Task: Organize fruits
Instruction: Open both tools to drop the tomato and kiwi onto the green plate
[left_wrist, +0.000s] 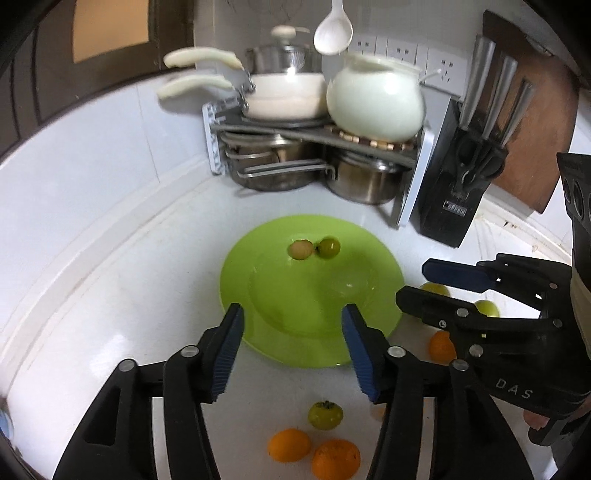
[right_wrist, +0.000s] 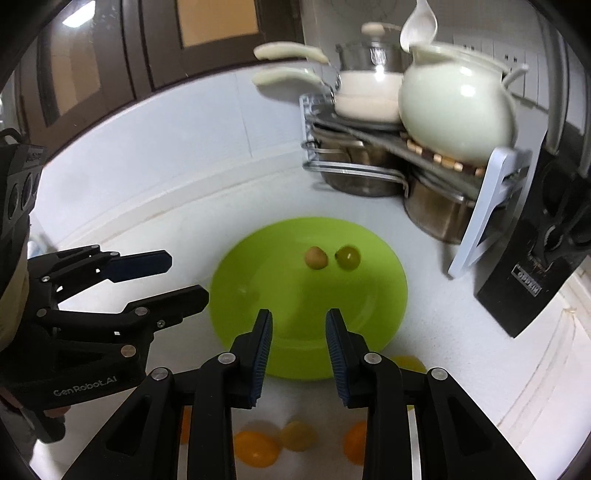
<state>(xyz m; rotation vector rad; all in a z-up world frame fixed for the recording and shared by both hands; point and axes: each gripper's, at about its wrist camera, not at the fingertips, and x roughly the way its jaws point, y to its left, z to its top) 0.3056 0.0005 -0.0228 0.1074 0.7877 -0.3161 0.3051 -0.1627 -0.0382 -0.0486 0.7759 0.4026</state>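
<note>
This was a home kitchen. A white counter ran into a tiled corner where a metal rack held cream saucepans and a round white pot above steel pots. A black knife block stood beside it, with a wooden cutting board leaning on the wall. Wall sockets lined the tiles, a white ladle hung overhead, and a dark wooden door stood to the left.
</note>
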